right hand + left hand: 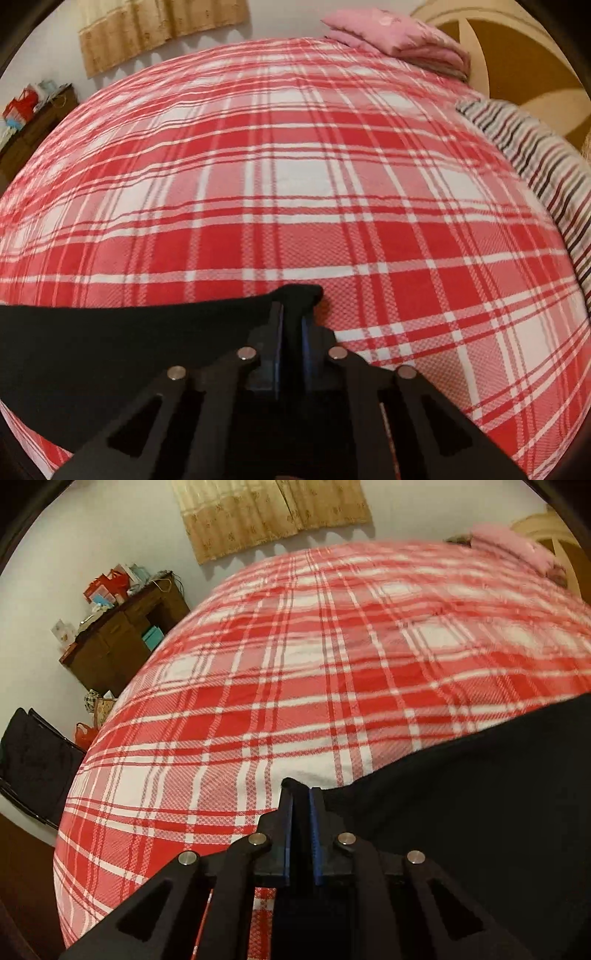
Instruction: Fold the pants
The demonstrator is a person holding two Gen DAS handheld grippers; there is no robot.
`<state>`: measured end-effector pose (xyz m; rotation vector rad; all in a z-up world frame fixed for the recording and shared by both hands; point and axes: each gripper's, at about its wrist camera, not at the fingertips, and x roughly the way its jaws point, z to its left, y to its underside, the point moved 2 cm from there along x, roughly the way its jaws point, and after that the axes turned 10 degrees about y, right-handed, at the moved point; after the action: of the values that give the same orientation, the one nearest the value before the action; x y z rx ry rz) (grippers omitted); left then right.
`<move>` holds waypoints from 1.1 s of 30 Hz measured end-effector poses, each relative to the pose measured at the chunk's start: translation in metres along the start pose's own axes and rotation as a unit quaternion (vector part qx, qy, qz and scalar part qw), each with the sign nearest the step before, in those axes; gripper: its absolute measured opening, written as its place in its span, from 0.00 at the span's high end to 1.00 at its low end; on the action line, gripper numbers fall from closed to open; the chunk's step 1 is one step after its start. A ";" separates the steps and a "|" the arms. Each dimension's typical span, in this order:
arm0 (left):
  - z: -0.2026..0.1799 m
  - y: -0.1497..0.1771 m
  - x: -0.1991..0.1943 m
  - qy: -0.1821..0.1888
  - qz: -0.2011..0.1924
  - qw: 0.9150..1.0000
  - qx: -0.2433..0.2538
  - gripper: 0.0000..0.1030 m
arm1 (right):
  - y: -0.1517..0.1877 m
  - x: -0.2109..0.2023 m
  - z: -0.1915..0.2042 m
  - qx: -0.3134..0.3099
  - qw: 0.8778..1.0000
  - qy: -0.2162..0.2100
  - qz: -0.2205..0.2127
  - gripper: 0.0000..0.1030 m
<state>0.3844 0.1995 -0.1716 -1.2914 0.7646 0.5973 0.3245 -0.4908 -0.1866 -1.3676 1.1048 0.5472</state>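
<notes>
The black pants (480, 794) hang stretched between my two grippers above a red and white plaid bed (295, 664). My left gripper (301, 794) is shut on the pants' left end; the cloth runs off to the right. In the right wrist view my right gripper (293, 310) is shut on the other end of the pants (110, 343), and the cloth runs off to the left. The lower part of the pants is hidden below both views.
The plaid bed (295, 184) fills both views. A folded pink blanket (399, 37) and a striped pillow (535, 166) lie at its far right by the headboard (517, 48). A brown cluttered cabinet (118, 638) and a dark chair (33, 753) stand left of the bed.
</notes>
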 end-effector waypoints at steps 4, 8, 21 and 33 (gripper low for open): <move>0.007 -0.001 -0.015 0.012 -0.022 0.999 -0.022 0.92 | 0.002 -0.026 0.008 -0.011 0.999 0.004 -0.045 0.90; 0.012 0.000 -0.031 0.032 -0.046 0.998 -0.038 0.92 | 0.004 -0.063 0.012 -0.019 0.995 0.002 -0.096 0.90; 0.022 0.024 -0.087 0.102 -0.146 0.980 -0.086 0.93 | 0.026 -0.157 -0.006 -0.008 0.970 -0.030 -0.240 0.91; 0.020 0.136 -0.137 0.171 -0.202 0.958 -0.110 0.93 | 0.134 -0.199 -0.054 0.021 0.949 -0.065 -0.308 0.91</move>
<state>0.1984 0.2486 -0.1466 -1.7297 0.6970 0.1283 0.1087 -0.4609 -0.0732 -1.5208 0.5299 0.1494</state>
